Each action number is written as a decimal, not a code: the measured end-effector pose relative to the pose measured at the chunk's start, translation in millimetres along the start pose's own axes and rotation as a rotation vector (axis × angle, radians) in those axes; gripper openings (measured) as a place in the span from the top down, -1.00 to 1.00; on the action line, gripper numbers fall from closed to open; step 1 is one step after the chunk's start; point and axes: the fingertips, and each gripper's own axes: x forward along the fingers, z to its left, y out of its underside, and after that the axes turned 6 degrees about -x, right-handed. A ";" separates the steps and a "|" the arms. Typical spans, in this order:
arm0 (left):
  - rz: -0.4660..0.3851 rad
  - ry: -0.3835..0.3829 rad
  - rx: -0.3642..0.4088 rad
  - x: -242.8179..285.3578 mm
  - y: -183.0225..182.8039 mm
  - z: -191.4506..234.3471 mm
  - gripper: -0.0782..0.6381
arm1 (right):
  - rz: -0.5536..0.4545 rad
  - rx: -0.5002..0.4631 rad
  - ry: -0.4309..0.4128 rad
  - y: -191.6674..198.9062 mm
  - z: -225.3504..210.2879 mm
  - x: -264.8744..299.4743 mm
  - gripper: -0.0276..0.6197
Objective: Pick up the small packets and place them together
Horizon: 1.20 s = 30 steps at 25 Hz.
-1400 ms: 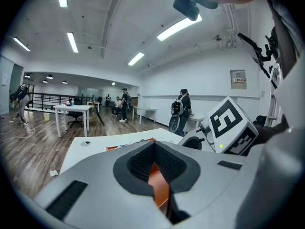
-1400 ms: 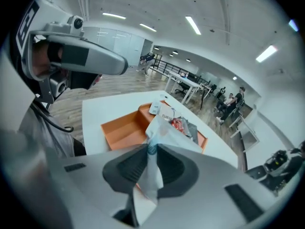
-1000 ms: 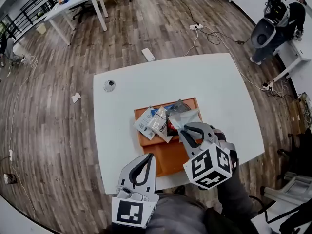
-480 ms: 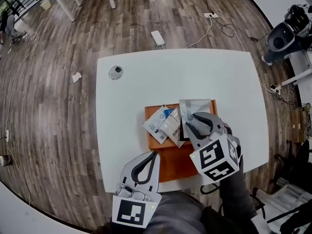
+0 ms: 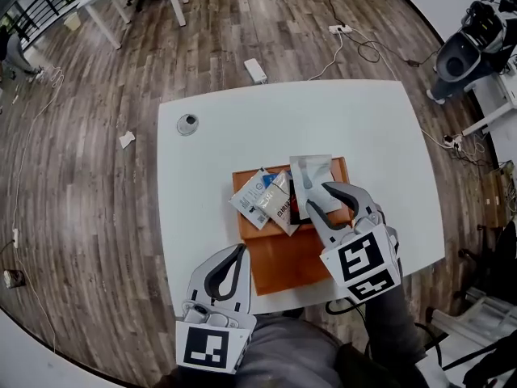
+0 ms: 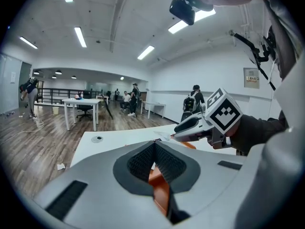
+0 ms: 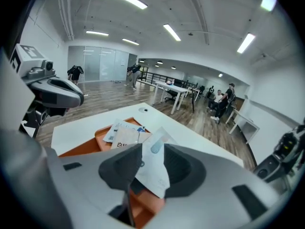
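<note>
– While the pale packet (image 5: 311, 175) sits at the upper right corner of the orange tray (image 5: 283, 265), is anything clamped on it?
– No. The right gripper (image 5: 317, 196) has its jaws apart, and they've just been opening. The packet's near end stands between them, but the gap is too wide to pinch it. The right gripper view shows the same: the packet (image 7: 155, 175) is tilted in the gap over the tray floor.
– Other packets?
– Bunched just left of it in the tray's upper half, overlapping each other. White one with blue print (image 5: 253, 198) is furthest left. Printed one (image 5: 281, 203) is next. Dark one (image 5: 300, 214) is mostly buried under them, right beside the pale packet. Can't tell if the pale one touches it.
– Left gripper?
– The left gripper (image 5: 239, 249) is at lower left of frame, off the tray's near left corner. Jaws are together at the tips with nothing between them. In its own view the tips (image 6: 154, 143) meet and only tray orange shows through the gap below them. It's well apart from the packets.
– Tray placement?
– On the white table (image 5: 363, 128), toward the near edge, roughly centred. Its lower half is bare.
– Anything else on the table?
– Small round fitting (image 5: 187, 124) near the upper left corner, well clear of the tray. Wood floor all round, with a white power strip (image 5: 256, 69) lying beyond the far edge.
</note>
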 end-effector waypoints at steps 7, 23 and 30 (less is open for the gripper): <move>-0.071 0.038 0.068 -20.2 -13.7 -35.9 0.78 | -0.196 0.112 0.114 -10.1 -2.0 -76.7 0.49; -0.262 0.132 0.254 -77.3 -67.6 -164.8 0.78 | -0.773 0.484 0.091 -35.2 67.9 -238.6 0.90; -0.330 0.162 0.280 -95.4 -84.2 -199.1 0.78 | -0.785 0.397 0.190 -35.4 75.7 -277.6 0.90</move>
